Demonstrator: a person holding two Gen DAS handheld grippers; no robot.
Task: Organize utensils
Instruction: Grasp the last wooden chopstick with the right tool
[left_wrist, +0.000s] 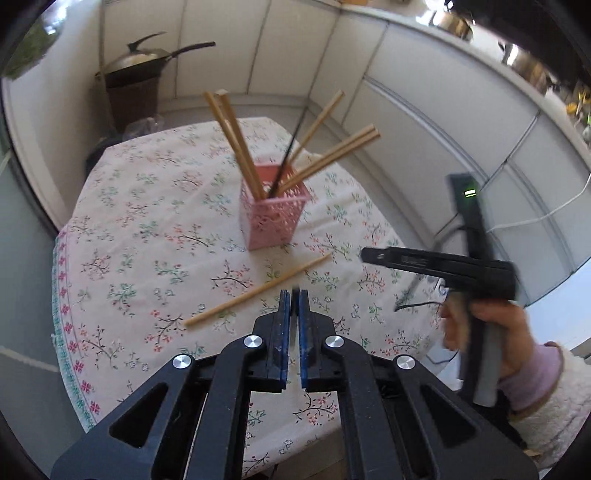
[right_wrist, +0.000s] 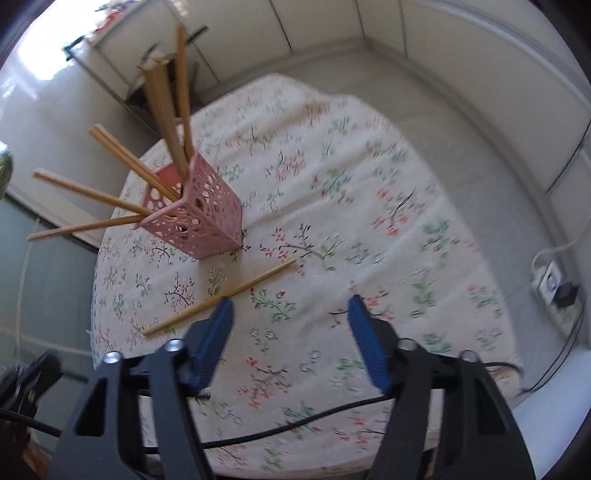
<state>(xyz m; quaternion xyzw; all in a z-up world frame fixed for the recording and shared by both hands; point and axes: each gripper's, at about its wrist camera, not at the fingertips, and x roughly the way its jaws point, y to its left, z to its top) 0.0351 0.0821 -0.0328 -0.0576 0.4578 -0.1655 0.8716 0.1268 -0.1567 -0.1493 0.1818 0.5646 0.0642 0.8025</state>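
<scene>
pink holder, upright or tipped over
Upright. The pink holder stands on its base on the floral tablecloth, with chopsticks leaning out of its open top.

The holder was set upright on the table, with several chopsticks stood inside it and fanned outward. A single chopstick was laid flat on the cloth just in front of the holder, apart from it. A lidded pan was placed behind the holder, beyond the table's far edge.
</scene>
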